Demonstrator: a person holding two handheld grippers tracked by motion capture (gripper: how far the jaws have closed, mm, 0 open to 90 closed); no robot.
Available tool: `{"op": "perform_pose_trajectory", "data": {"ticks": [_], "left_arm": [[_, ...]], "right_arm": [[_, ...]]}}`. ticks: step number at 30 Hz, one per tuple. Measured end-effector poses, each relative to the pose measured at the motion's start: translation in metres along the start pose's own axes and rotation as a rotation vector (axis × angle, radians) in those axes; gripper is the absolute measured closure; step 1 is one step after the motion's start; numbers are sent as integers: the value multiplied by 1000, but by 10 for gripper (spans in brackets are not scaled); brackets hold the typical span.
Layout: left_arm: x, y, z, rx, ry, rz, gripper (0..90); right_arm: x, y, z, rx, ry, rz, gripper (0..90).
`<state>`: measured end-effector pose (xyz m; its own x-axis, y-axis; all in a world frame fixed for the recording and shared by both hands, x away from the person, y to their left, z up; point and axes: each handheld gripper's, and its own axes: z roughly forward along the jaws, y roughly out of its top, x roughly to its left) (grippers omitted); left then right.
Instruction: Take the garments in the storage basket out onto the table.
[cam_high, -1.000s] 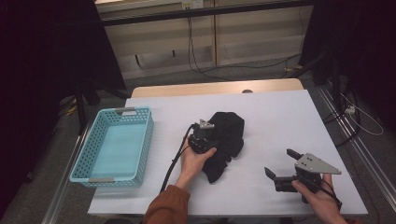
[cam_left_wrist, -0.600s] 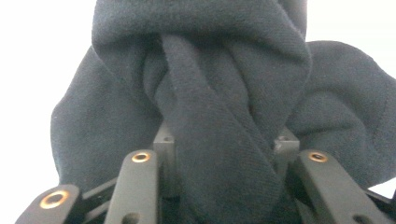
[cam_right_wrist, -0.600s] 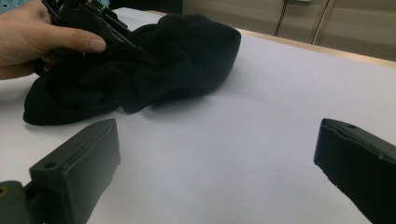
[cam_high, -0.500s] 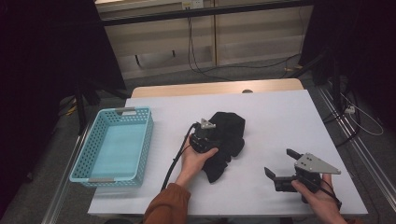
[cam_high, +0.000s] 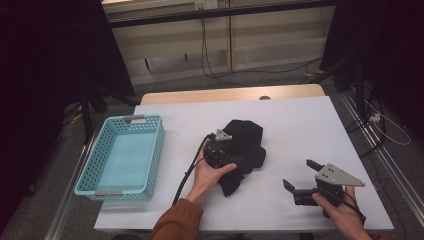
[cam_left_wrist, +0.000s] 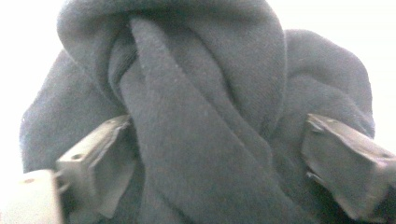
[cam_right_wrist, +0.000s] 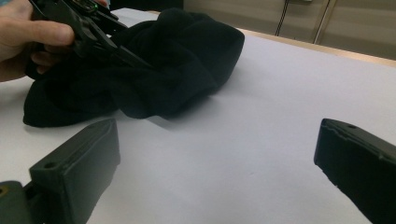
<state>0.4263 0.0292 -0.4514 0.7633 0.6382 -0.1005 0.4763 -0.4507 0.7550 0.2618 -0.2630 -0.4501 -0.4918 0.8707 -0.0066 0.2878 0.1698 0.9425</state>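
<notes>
A crumpled black cloth (cam_high: 247, 142) lies in the middle of the white table (cam_high: 300, 120). My left gripper (cam_high: 231, 150) is pushed into its near left side. In the left gripper view, the cloth (cam_left_wrist: 201, 70) bulges in thick folds between the jaws of my left gripper (cam_left_wrist: 217, 123). The jaws have just been opening and stand wide apart, not pressing on the cloth. My right gripper (cam_high: 301, 175) hovers open over bare table at the front right, with nothing between its fingers. The right gripper view shows it (cam_right_wrist: 218, 128) facing the cloth (cam_right_wrist: 187, 51) and the left gripper (cam_right_wrist: 93, 23).
A light blue perforated basket (cam_high: 159, 145) stands at the table's left side with nothing in it. A black cable (cam_high: 187, 170) trails from the left gripper toward the front edge. Bare white table lies between the cloth and my right gripper.
</notes>
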Motion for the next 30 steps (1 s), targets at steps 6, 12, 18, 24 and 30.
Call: {"op": "perform_pose_trajectory", "data": {"ticks": [6, 12, 18, 24, 30], "left_arm": [[0, -1, -6, -3, 21, -12, 48], [0, 2, -17, -49, 96, 29, 54], [6, 8, -26, -144, 73, 19, 54], [10, 9, -44, -158, 78, 58, 56], [14, -2, -65, -197, 111, 49, 48]], "right_arm": [[1, 0, 2, 3, 2, -5, 0], [1, 0, 2, 2, 1, -5, 0], [2, 1, 2, 2, 3, -8, 0], [3, 1, 5, 7, 6, -11, 0], [7, 2, 11, 9, 18, -21, 0]]}}
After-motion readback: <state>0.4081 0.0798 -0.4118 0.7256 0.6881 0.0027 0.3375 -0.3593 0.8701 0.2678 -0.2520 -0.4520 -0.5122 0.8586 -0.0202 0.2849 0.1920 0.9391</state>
